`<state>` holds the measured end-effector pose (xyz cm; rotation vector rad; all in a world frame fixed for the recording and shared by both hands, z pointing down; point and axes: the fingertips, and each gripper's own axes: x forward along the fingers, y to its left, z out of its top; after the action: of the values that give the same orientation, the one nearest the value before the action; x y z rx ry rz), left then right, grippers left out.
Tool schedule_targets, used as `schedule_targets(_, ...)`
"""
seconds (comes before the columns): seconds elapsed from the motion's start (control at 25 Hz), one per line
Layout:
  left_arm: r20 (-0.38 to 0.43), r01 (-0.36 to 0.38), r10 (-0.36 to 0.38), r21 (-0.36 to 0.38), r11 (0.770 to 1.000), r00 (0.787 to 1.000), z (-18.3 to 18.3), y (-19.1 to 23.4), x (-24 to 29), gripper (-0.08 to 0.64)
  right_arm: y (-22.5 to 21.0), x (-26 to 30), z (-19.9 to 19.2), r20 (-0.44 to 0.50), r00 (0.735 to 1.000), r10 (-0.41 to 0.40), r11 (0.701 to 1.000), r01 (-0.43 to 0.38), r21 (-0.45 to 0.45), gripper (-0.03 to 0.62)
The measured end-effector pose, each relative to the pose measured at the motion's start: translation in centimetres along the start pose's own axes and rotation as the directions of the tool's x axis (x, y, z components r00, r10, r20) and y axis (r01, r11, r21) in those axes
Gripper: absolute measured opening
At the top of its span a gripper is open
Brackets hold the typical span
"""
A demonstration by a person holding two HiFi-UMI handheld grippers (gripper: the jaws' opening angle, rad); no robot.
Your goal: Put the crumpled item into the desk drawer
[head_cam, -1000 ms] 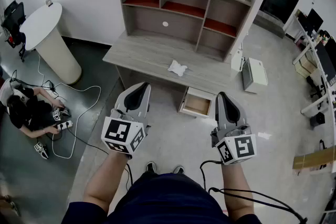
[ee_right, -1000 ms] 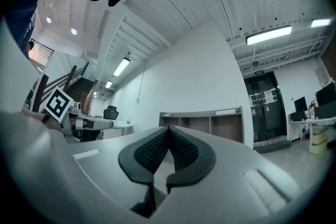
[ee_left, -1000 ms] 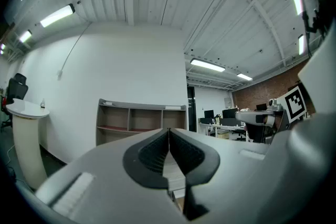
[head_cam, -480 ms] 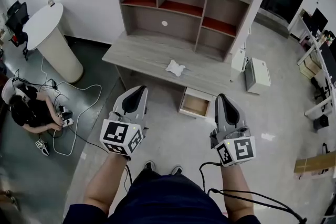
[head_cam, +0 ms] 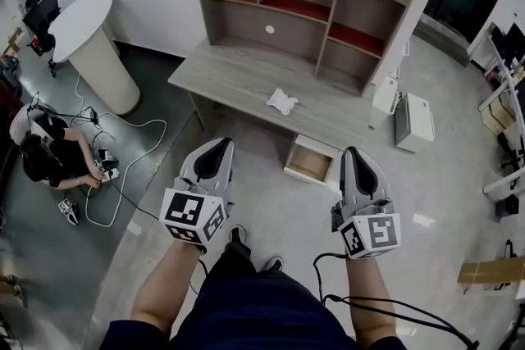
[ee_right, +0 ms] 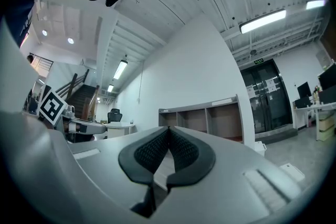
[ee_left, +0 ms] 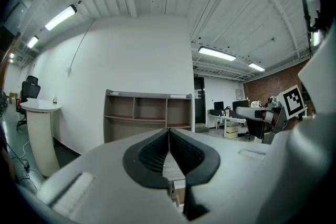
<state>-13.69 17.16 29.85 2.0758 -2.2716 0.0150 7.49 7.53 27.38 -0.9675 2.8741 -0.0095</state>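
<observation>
Your L tongs (head_cam: 218,148) & R tongs (head_cam: 354,156) are both closed, empty, short of the bench (head_cam: 230,78); crumpled item (head_cam: 283,101) lies on top, drawer (head_cam: 310,163) open below.

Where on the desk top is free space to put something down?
The grey wooden desk top is bare from its left edge to the crumpled white item, and again between that item and the right end. The open wooden drawer below looks empty too. Nothing is crowded.

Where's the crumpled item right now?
In the head view, the crumpled item lies on top of the desk, right of centre. It is just beyond and slightly left of the open drawer.
</observation>
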Motion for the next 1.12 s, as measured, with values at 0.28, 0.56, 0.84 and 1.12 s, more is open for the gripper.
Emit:
schedule_targets(0.28, -0.012, 0.024, -0.024, -0.014, 1.0, 1.0, -1.3, 2.1, 4.0, 0.006, -1.3, 3.2, -1.8, -0.028, 0.999, -0.031, 0.999, 0.031, 0.003, 0.006)
schedule_targets(0.56, -0.04, 0.099, -0.101, -0.039, 0.994, 0.994, -2.9, 5.6, 10.4, 0.006, -2.9, 8.6, -2.6, -0.053, 0.992, -0.113, 0.994, 0.112, -0.018, 0.006)
schedule_targets(0.84, -0.09, 0.185, -0.191, -0.066, 0.981, 0.978, -5.2, 8.8, 15.6, 0.006, -3.4, 13.4, -4.2, -0.096, 0.976, -0.193, 0.981, 0.192, -0.027, 0.006)
schedule_targets(1.12, -0.15, 0.235, -0.247, -0.09, 0.968, 0.957, -8.3, 10.6, 19.2, 0.006, -3.4, 16.8, -6.3, -0.142, 0.962, -0.231, 0.973, 0.23, -0.027, 0.006)
